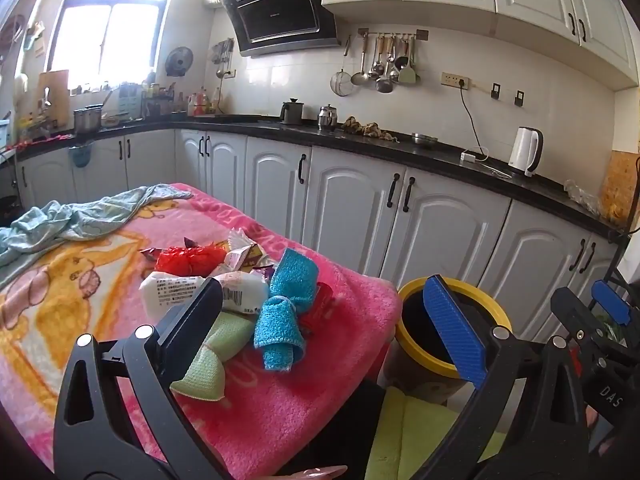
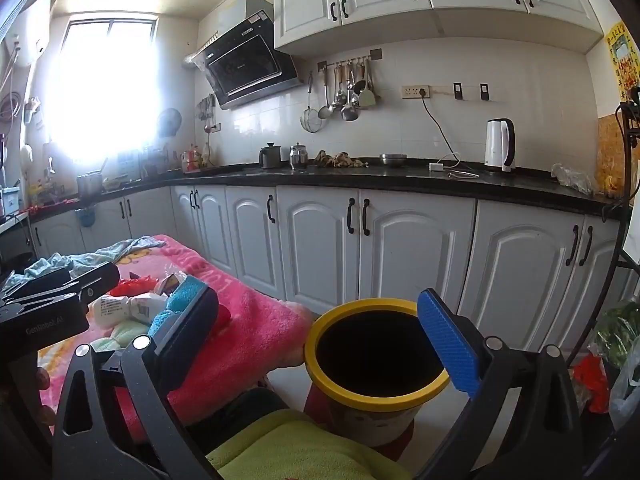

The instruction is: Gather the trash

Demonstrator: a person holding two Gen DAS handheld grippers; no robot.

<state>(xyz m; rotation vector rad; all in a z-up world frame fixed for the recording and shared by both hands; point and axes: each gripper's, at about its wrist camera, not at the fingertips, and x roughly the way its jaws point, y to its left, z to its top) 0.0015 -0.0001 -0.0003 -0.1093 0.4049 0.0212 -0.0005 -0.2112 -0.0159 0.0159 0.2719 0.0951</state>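
Note:
A pile of trash lies on the pink blanket: a white wrapper, a red wrapper, crumpled snack packets, a blue sponge cloth and a green cloth. A bin with a yellow rim stands on the floor right of the table. My left gripper is open and empty above the table's right edge, near the pile. My right gripper is open and empty above the bin. The pile also shows in the right wrist view.
A light blue garment lies at the blanket's far end. A yellow-green cloth lies below the bin. White cabinets and a black counter with a kettle run behind. Bags sit on the floor at right.

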